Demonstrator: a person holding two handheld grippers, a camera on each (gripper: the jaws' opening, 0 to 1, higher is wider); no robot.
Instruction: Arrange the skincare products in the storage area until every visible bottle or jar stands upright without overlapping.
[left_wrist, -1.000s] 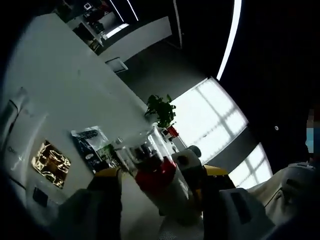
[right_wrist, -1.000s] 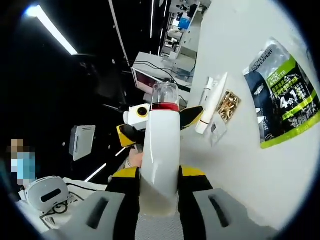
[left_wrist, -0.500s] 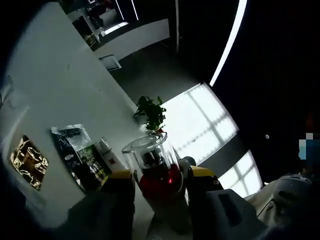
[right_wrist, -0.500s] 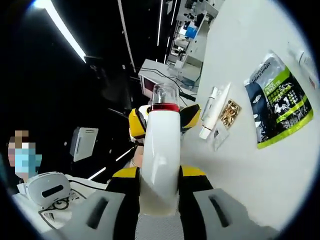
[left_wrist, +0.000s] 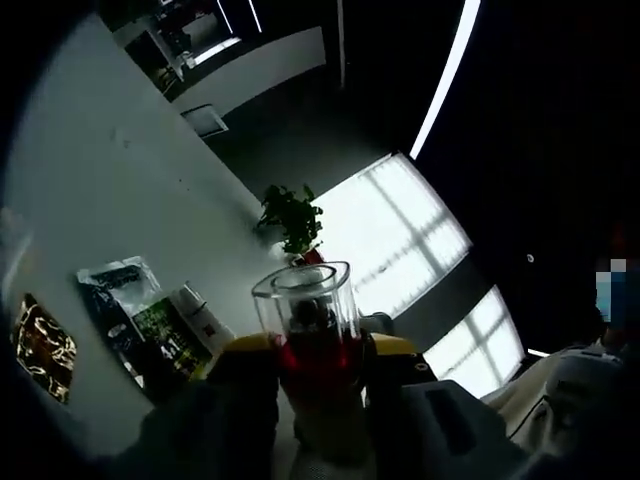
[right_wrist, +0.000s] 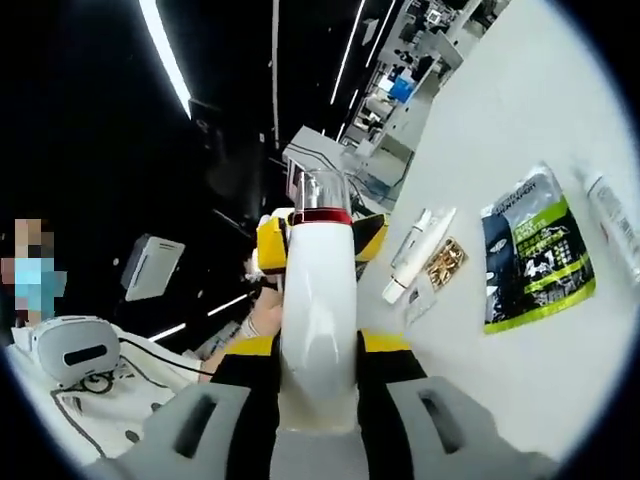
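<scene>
White bottle (right_wrist: 318, 330) — clamped low by the right claw (right_wrist: 318, 360), the left claw (left_wrist: 318, 355) closed on its clear-capped top.

My right gripper (right_wrist: 318, 375) has its yellow-tipped jaws clamped on the lower body of a white bottle (right_wrist: 318, 330) with a red band and a clear cap, which runs straight up toward twelve o'clock; the left gripper (right_wrist: 318, 238) meets it from behind, one yellow jaw on each side just under the red band. Out toward three o'clock on the white table (right_wrist: 520, 130) I see a dark and green pouch (right_wrist: 535, 250) lying flat, and nearer the bottle, around two o'clock, a white tube (right_wrist: 418, 255) just beside a small gold-patterned packet (right_wrist: 443, 263). At nine o'clock a white headset (right_wrist: 75, 350) sits on a person in white.
</scene>
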